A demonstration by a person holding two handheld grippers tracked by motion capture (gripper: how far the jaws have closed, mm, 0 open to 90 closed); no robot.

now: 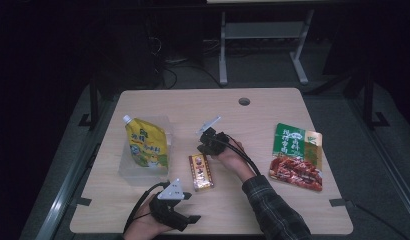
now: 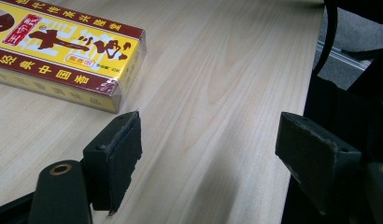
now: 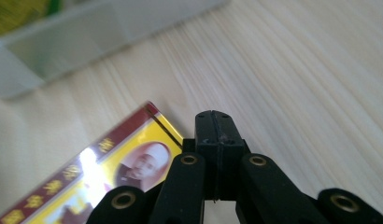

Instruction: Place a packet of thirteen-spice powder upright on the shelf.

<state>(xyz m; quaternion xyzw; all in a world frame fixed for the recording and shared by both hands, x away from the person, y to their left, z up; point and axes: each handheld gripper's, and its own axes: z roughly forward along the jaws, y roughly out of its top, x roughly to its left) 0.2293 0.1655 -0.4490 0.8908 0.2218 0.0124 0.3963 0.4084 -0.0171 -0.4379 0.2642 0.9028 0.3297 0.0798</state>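
Just below the middle of the high view, the yellow box (image 1: 201,172) looks light, stiff and glossy-slick, best pinched across its narrow sides; right tongs (image 1: 202,145) pressed together beside it, left tongs (image 1: 190,219) apart and empty.

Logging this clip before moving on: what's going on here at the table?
A person works two grippers over a wooden table. The right gripper, fingers pressed shut and empty, sits at the far end of a small red-and-yellow box. The left gripper, open, waits near the box's near end. A yellow pouch lies in a clear tray.
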